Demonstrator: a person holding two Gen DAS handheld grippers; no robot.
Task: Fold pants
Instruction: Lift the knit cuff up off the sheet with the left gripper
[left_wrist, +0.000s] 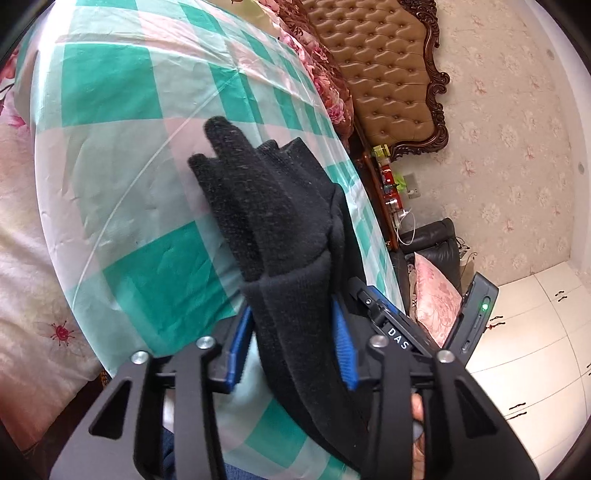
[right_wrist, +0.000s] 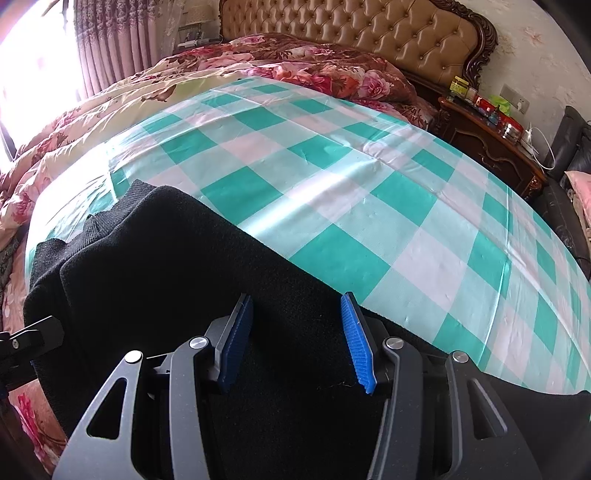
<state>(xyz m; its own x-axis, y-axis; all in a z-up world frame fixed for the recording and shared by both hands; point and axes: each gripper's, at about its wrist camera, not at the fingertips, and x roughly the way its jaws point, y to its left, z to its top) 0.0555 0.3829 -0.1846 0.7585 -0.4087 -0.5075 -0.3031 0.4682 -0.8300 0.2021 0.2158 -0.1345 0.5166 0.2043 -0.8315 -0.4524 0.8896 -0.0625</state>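
We see black knit pants (left_wrist: 280, 236) bunched in several layers near bed's foot edge, on green-and-white checked sheet (right_wrist: 369, 206). Left hand-held gripper (left_wrist: 291, 332) clamps folded bundle; right hand-held gripper (right_wrist: 295, 332) spread above fabric, grasping nothing. We judge folding well along, final tidy fold left.

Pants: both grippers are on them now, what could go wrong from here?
1. The left gripper holds a thick bunch of the pants between wide-apart pads; layers may slip out.
2. The right gripper is open over the cloth, so that side is unheld.
3. The smooth checked sheet may let the pants slide.
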